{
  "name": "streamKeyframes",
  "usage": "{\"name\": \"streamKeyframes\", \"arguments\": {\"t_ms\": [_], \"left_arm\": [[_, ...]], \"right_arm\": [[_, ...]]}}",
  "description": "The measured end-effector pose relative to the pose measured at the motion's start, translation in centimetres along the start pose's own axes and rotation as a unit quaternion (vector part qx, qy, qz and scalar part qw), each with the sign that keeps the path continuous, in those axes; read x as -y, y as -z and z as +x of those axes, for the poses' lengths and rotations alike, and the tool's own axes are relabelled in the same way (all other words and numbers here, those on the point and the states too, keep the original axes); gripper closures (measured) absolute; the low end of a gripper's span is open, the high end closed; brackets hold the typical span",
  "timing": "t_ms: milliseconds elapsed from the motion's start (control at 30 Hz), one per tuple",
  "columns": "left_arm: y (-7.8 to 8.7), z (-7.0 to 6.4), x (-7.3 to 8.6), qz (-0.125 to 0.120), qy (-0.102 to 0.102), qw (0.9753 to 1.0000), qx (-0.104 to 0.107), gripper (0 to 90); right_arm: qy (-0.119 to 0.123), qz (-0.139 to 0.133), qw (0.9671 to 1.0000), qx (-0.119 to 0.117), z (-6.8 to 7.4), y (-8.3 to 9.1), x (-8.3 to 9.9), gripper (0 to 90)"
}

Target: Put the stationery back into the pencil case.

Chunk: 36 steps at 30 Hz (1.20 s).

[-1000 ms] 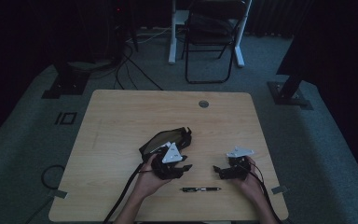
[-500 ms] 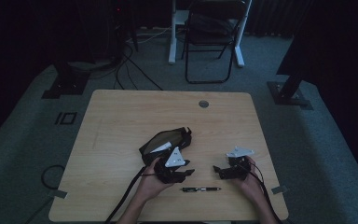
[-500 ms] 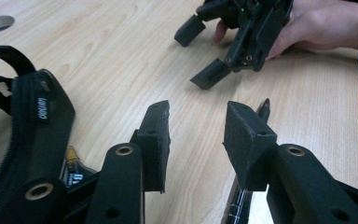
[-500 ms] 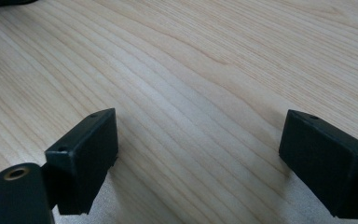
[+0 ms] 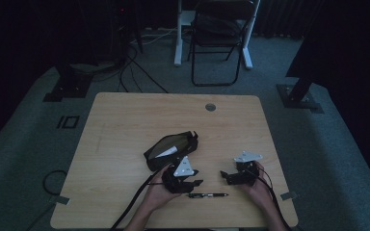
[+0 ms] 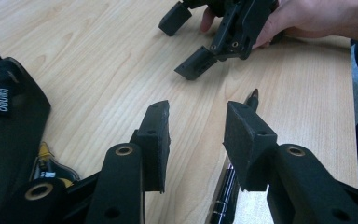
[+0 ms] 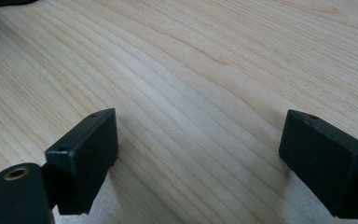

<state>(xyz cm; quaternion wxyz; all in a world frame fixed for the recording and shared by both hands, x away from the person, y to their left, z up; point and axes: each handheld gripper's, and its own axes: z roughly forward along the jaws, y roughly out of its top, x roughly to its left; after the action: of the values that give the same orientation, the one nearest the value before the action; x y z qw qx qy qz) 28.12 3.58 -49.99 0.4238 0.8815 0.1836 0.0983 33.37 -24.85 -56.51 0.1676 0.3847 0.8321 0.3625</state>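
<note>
Pen (image 5: 208,195) lies flat on the wooden table (image 5: 125,120), near the person's edge, just below the left gripper (image 5: 196,182) and between the two hands. In the left gripper view the pen (image 6: 228,186) runs under the right-hand jaw, tip poking out past it; it sits outside the jaw gap, not between the pads.

Left gripper: jaws parted, nothing held. Right gripper (image 5: 227,176): jaws wide apart over bare wood, nothing held.

Black pencil case (image 5: 169,148) lies unzipped just beyond the left gripper, something pale inside. From the left gripper's camera its flap (image 6: 9,121) sits close beside the left jaw.

Risks, as judgement:
- Pen is offset under one jaw. Closing from this pose likely clips it on the side and rolls it toward the table edge, or pins it against the wood rather than gripping it.
- Round, thin, smooth barrel flat on the table: pads may skid over it, or grab off-centre so it pivots and drops.
- Case flap is near the left jaw; a sideways correction could snag fabric and drag the case.
- The grippers are near each other; both reaching for the pen risks a collision.
</note>
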Motion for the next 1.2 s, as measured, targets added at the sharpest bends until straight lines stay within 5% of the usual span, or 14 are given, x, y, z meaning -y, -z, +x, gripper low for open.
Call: {"name": "streamKeyframes", "arguments": {"t_ms": [1200], "left_arm": [[-3.7, -1.6, 1.3, 0.044, -0.019, 0.9983, 0.035, 62.8]], "right_arm": [[0.000, 0.000, 1.0000, 0.000, 0.0, 0.0, 0.0, 11.6]]}}
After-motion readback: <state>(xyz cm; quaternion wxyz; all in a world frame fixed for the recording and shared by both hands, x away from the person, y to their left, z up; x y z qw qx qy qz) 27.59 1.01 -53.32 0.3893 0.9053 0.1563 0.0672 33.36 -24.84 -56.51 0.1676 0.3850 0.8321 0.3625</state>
